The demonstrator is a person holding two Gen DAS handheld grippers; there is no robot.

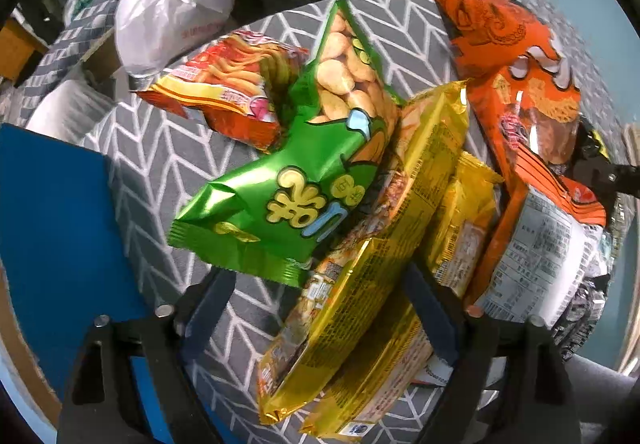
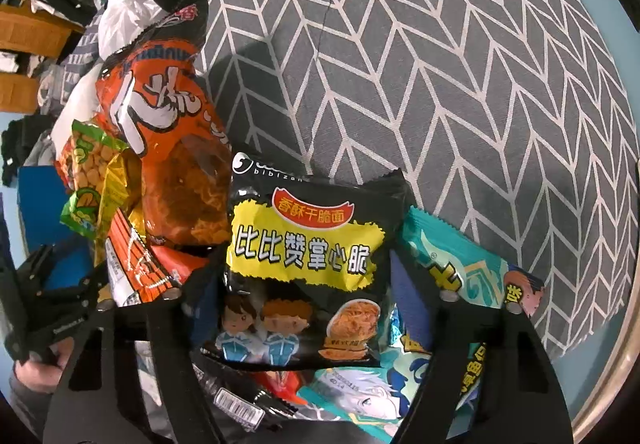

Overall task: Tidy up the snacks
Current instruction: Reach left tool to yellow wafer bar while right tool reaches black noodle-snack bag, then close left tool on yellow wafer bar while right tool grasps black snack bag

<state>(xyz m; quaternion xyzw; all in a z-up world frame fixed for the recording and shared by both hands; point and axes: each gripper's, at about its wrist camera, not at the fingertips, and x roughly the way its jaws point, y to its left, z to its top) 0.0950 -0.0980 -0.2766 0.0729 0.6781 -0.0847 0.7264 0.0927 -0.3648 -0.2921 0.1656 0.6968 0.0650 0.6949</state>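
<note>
With the left gripper wide around the yellow packet and the right gripper straddling the black packet, neither visibly pinching, slick foil could slide off either's fingers.

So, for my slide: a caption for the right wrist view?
Right gripper straddling a black-and-yellow noodle snack packet on grey chevron cloth.

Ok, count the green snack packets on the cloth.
1: the green packet sits left of centre, leaning on a gold packet, beside the red-orange packet. More may be hidden underneath.
</note>
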